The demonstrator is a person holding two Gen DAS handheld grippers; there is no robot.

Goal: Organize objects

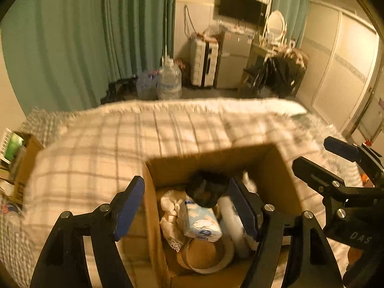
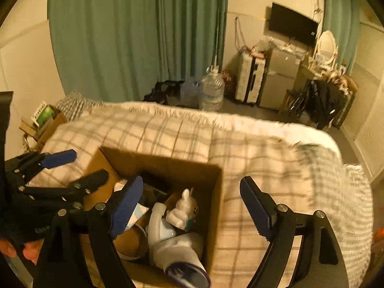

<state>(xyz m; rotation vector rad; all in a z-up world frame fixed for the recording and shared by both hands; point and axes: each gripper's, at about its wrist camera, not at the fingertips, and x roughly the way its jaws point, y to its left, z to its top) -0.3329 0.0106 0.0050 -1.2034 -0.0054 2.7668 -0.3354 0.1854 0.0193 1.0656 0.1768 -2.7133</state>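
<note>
1. A cardboard box (image 1: 271, 168) was seen standing on the plaid bedspread (image 1: 108, 148), open at the top; inside were a tissue pack (image 1: 201, 223), a black object (image 1: 206, 187), white cloth (image 1: 171, 206), a tape roll (image 1: 206, 256) and a white rabbit figurine (image 2: 183, 210).
2. The tissue pack was judged light and soft, best pinched across its short sides; the figurine was judged hard, perhaps fragile, best taken at the body; the cloth was judged limp.
3. The left gripper (image 1: 187, 208) was held over the box's left wall, jaws spread wide, nothing between them.
4. The right gripper (image 2: 192, 206) was held over the box's right wall, jaws also spread, empty; both were tilted downward toward the box; no contact was visible.
</note>
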